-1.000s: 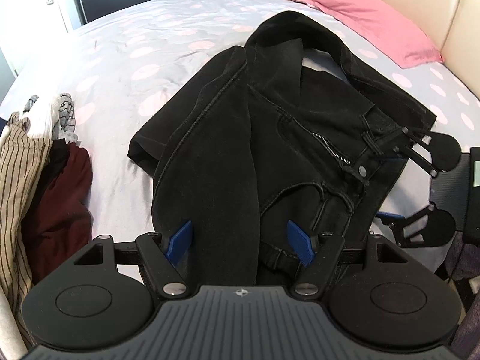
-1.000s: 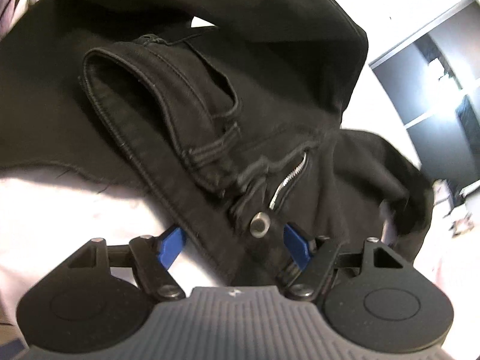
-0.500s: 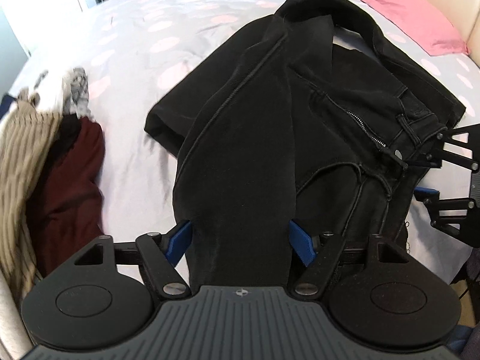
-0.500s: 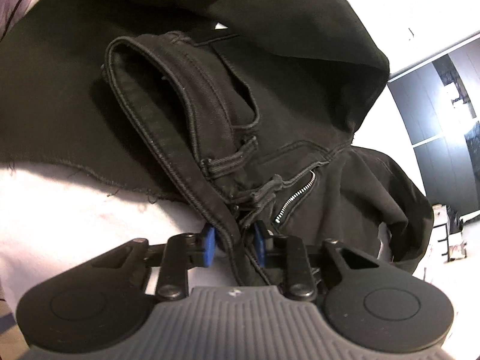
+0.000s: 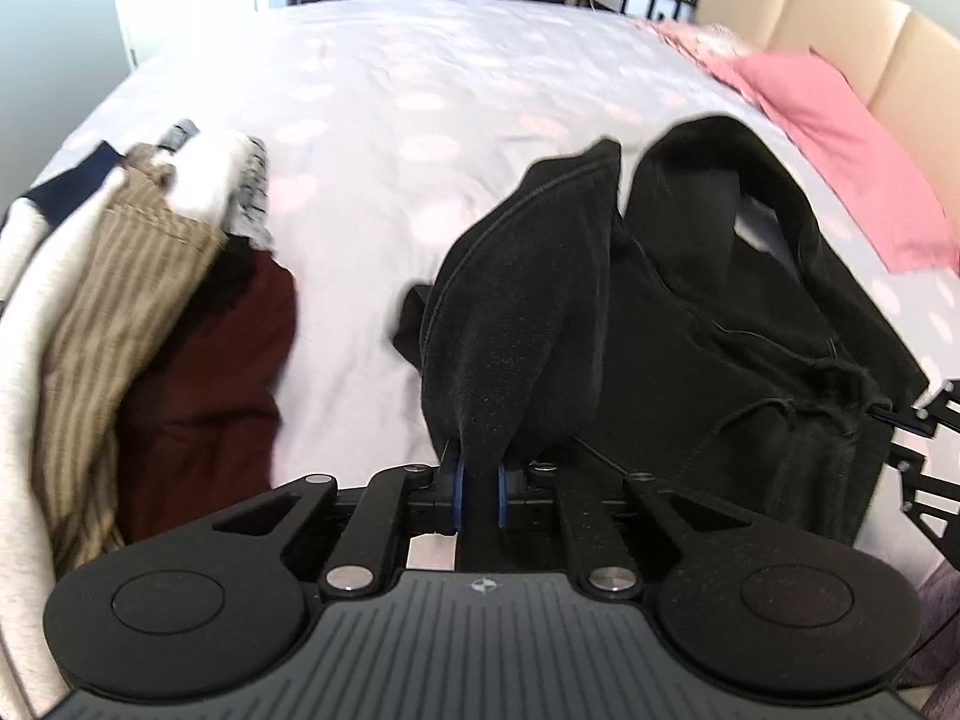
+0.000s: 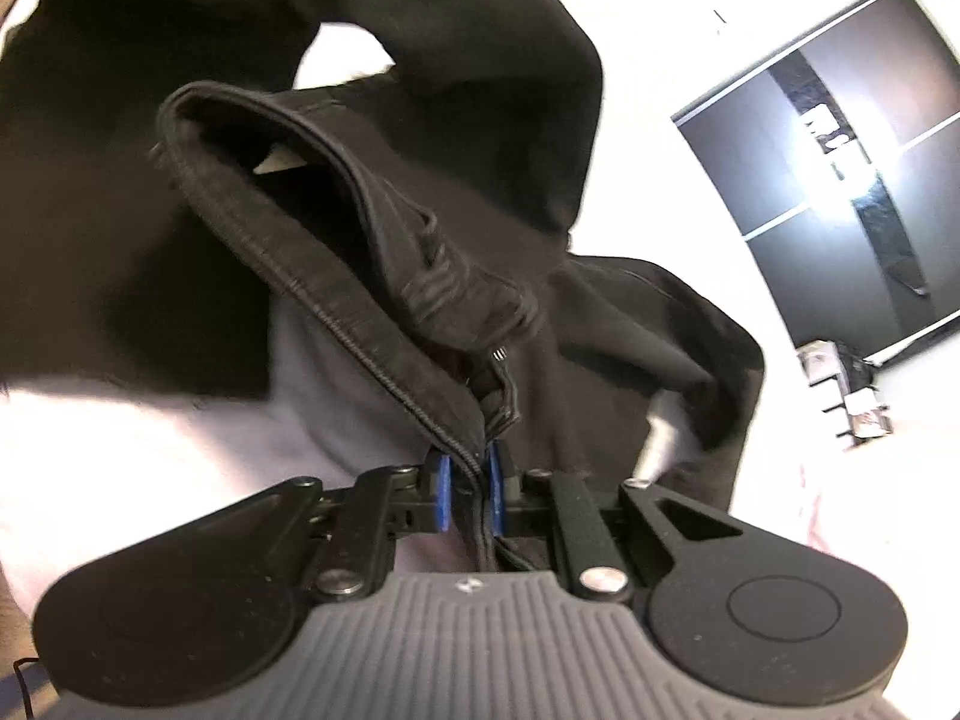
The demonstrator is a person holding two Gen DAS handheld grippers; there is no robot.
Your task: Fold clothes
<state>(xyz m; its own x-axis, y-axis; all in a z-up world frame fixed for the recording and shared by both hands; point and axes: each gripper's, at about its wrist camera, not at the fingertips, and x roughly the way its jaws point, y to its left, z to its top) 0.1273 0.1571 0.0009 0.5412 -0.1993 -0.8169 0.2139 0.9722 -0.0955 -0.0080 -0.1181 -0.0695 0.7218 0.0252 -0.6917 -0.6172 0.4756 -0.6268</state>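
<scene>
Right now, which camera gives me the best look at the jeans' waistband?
The right wrist view. The waistband fills the frame, stitching and belt loop sharp, its end pinched in the right gripper. The left wrist view shows the black jeans overall, but the waistband only as a bunched dark edge at far right.

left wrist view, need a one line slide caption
Left gripper shut on the black jeans, lifting a fold off the bed, beside a clothes pile.
</scene>
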